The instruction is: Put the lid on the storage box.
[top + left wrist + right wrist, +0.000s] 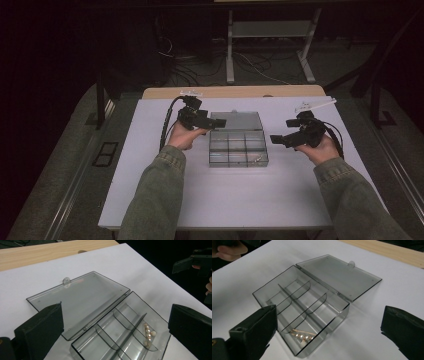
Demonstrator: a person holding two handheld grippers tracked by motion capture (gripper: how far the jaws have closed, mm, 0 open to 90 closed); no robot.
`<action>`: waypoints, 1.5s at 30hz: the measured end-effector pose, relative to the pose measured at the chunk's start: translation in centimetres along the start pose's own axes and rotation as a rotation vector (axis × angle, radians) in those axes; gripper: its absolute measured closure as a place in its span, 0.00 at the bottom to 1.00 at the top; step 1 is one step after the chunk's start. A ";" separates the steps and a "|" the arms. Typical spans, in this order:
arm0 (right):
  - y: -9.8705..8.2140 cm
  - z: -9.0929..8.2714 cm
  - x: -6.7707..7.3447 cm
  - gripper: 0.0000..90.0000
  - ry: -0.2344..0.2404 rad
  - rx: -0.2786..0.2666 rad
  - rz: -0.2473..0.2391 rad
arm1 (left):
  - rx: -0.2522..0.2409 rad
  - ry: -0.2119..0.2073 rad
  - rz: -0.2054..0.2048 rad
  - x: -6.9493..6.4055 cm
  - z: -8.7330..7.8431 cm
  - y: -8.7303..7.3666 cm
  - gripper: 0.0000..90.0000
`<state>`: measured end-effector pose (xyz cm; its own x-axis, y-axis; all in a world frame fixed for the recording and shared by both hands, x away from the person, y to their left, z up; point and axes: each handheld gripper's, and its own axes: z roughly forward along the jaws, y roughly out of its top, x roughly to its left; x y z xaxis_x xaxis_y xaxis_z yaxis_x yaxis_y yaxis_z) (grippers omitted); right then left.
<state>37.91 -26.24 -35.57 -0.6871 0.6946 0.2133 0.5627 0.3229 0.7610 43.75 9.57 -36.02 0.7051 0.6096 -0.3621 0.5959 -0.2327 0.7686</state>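
My grippers flank the open clear box (pixel 238 146).
Left gripper (pixel 219 123) and right gripper (pixel 276 139) hover with jaws spread, empty; pearl jewellery (pixel 148 333) lies in a corner compartment.

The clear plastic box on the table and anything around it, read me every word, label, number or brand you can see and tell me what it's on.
No text can be read in these pictures.
Clear plastic box: no label, brand or number on its walls or dividers.
Open lid: plain, with just a small latch tab.
White table: blank.
Left claw and right claw: plain black, no markings visible.
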 end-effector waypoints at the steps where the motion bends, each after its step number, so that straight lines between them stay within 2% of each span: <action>1: 0.2 0.1 -0.2 0.01 0.000 -0.002 0.002 | -0.001 0.003 0.000 0.1 0.0 0.0 0.00; 10: 2.0 1.1 -1.4 0.01 -0.009 0.014 0.010 | -0.037 0.031 -0.042 1.1 0.4 0.1 0.00; 19: 3.0 2.4 -2.6 0.01 -0.010 0.002 0.052 | -0.056 0.049 -0.082 2.2 1.0 0.1 0.00; 22: 3.0 2.9 -3.0 0.01 -0.007 -0.012 0.071 | -0.044 0.059 -0.088 2.7 1.2 -0.1 0.00; 32: 2.6 4.7 -4.3 0.01 -0.018 -0.021 0.111 | -0.052 0.057 -0.132 3.6 2.5 -0.7 0.00; 40: 2.3 6.0 -4.7 0.01 -0.029 -0.015 0.127 | -0.027 0.064 -0.147 4.4 3.3 -1.5 0.00; 45: 2.1 6.7 -4.9 0.01 -0.028 -0.022 0.147 | -0.030 0.073 -0.177 4.9 3.7 -2.1 0.00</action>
<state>45.56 -24.66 -39.20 -0.5850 0.7509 0.3064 0.6459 0.2030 0.7359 47.37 10.24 -41.34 0.5603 0.6924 -0.4546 0.6956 -0.0954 0.7121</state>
